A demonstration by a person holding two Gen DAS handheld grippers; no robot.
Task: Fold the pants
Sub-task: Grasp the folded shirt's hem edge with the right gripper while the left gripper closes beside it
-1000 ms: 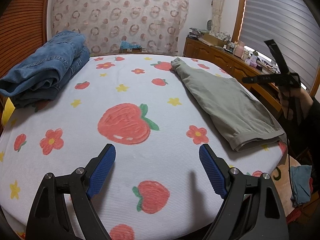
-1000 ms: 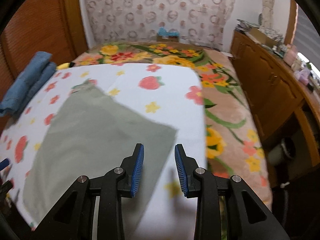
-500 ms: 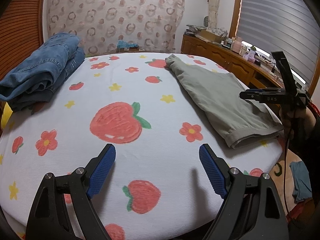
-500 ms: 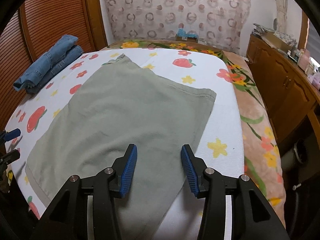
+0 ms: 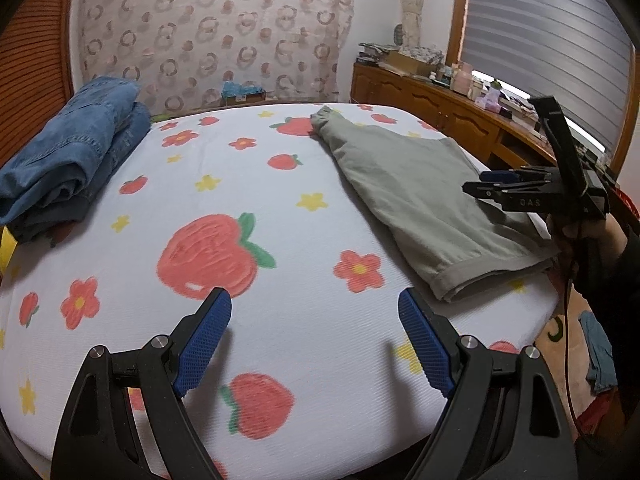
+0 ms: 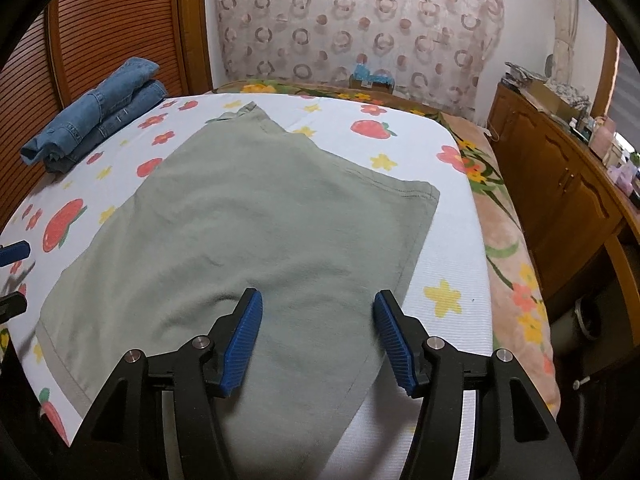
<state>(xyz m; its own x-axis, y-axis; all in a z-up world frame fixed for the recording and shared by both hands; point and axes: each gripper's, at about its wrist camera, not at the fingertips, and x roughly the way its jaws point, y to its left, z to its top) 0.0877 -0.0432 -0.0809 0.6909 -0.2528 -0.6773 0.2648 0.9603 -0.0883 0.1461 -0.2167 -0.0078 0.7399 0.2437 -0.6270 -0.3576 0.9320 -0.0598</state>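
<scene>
The green pants [image 6: 248, 216] lie flat on the white sheet [image 5: 312, 332] with strawberries and flowers, on the right part of the bed. They are folded, with the waistband near the edge of the bed and the leg ends far away. The right gripper [image 6: 318, 320] hangs just over the near part of the pants; its jaws have just been opening and now stand fairly wide, with cloth below them but nothing pinched. The left gripper [image 5: 314, 340] is wide open over the bare sheet, well apart from the pants. A pile of folded jeans [image 5: 68, 160] rests at the far left.
</scene>
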